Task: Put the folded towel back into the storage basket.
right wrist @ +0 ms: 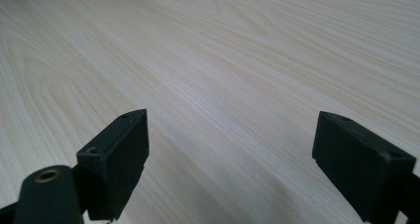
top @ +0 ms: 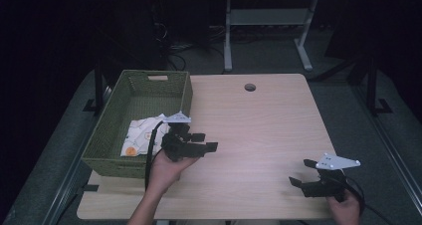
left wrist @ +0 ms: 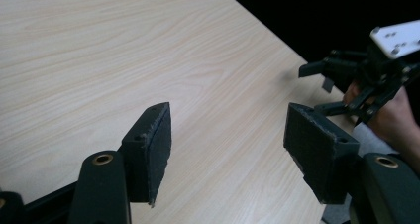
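1. Right gripper [top: 304, 172], black two-jaw tool with a grey plate on top, sits at the table's near right corner; jaws wide apart, nothing between them, bare wood under them in the right gripper view [right wrist: 230, 149].
2. Left gripper [top: 204, 141], same build, hovers by the near left part of the light wooden table [top: 259, 125], just beside the basket's right wall; jaws spread wide and empty [left wrist: 228, 149].
3. White folded cloth with orange and green print [top: 142, 135] lies inside the green woven rectangular basket [top: 107, 166], at the table's left edge, toward the basket's near end.
4. Step in hand looks like cloth-in-basket work; both tools are off it now.
5. To do it well: left gripper goes over the right wall, drops straight down, pinches a cloth edge, avoids snagging the weave.
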